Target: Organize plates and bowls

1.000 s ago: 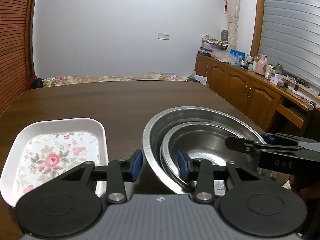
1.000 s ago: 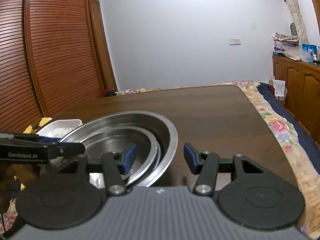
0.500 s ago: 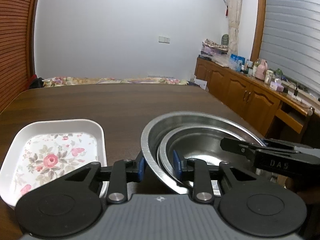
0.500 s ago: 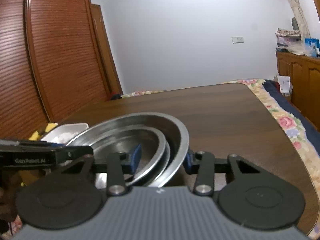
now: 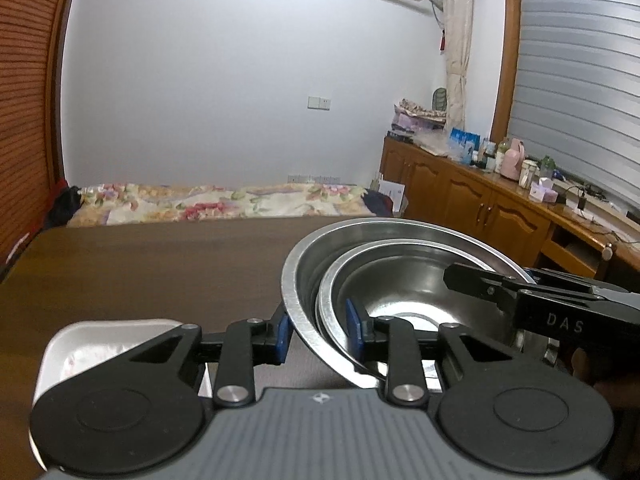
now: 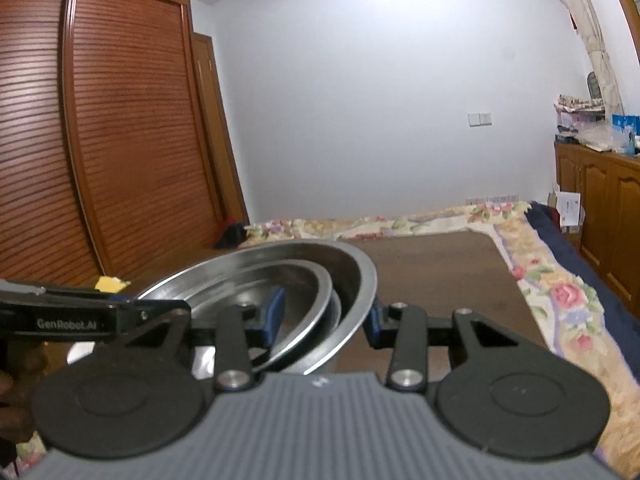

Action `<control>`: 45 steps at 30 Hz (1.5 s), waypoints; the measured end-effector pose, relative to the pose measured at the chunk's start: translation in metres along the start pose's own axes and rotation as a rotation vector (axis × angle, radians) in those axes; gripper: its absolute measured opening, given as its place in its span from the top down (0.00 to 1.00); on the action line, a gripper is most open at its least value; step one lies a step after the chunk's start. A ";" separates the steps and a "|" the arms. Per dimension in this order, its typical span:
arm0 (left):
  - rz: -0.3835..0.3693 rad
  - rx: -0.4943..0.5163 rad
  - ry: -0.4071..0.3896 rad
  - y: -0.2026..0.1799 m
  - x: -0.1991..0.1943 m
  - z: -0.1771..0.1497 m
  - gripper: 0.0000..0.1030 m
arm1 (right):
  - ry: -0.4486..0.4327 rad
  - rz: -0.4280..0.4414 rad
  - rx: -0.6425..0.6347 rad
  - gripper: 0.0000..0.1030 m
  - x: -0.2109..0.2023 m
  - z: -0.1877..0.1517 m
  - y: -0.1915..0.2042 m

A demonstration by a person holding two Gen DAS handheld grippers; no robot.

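Bowls: nested steel bowls [image 5: 404, 280], mouths up, tilted, above the bench [image 5: 160, 268].
Left claw [image 5: 316, 330]: clamps their rims.
Right claw [image 6: 324, 316]: clamps the opposite rims.

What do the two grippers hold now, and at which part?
Both hold the nested steel bowls by the rim walls: the left gripper clamps the near-left rims, and the right gripper clamps the opposite side.

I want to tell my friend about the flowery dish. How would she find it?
Look at the big dark brown wooden table. At its near edge, left of the stacked shiny steel bowls, sits a white rectangular tray with rounded corners, partly hidden behind the left gripper. It is the only white, flat, squarish dish, with pink flowers showing faintly inside.
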State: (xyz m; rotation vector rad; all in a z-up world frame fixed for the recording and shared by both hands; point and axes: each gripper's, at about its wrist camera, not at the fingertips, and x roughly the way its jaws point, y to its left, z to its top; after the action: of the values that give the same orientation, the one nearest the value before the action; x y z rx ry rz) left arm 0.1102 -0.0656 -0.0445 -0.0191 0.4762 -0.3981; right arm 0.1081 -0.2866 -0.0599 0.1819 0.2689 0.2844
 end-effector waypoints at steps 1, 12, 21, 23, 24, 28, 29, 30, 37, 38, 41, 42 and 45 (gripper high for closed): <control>0.000 0.000 -0.007 -0.001 -0.003 0.005 0.71 | -0.004 0.000 0.000 0.59 -0.002 0.003 0.001; 0.016 0.025 -0.030 -0.012 -0.038 0.035 0.71 | -0.010 0.002 0.015 0.59 -0.015 0.032 0.012; 0.046 0.024 -0.047 -0.005 -0.068 0.050 0.70 | -0.023 0.028 -0.016 0.59 -0.021 0.047 0.032; 0.057 0.025 -0.054 -0.001 -0.075 0.051 0.70 | -0.026 0.037 -0.026 0.59 -0.021 0.049 0.037; 0.062 0.025 -0.055 0.001 -0.077 0.051 0.70 | -0.025 0.041 -0.028 0.59 -0.021 0.050 0.040; 0.081 0.015 -0.053 0.014 -0.083 0.049 0.70 | -0.020 0.058 -0.031 0.59 -0.017 0.050 0.051; 0.086 0.010 -0.053 0.018 -0.085 0.048 0.70 | -0.019 0.062 -0.035 0.59 -0.015 0.050 0.054; 0.090 0.008 -0.054 0.022 -0.086 0.046 0.70 | -0.017 0.068 -0.038 0.59 -0.015 0.049 0.057; 0.127 0.009 -0.057 0.045 -0.094 0.034 0.70 | 0.006 0.103 -0.050 0.59 -0.004 0.039 0.076; 0.132 0.006 -0.055 0.049 -0.094 0.032 0.70 | 0.012 0.109 -0.051 0.59 -0.002 0.038 0.078; 0.141 -0.002 -0.044 0.060 -0.091 0.024 0.70 | 0.039 0.121 -0.061 0.59 0.009 0.032 0.084; 0.142 -0.005 -0.037 0.064 -0.089 0.022 0.70 | 0.045 0.125 -0.063 0.59 0.013 0.029 0.085; 0.151 -0.016 -0.017 0.074 -0.084 0.013 0.70 | 0.064 0.135 -0.059 0.59 0.022 0.024 0.089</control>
State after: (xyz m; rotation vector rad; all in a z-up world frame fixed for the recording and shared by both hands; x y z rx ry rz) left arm 0.0755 0.0338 -0.0037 -0.0017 0.4609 -0.2463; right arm 0.1124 -0.1993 -0.0235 0.1330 0.3120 0.4317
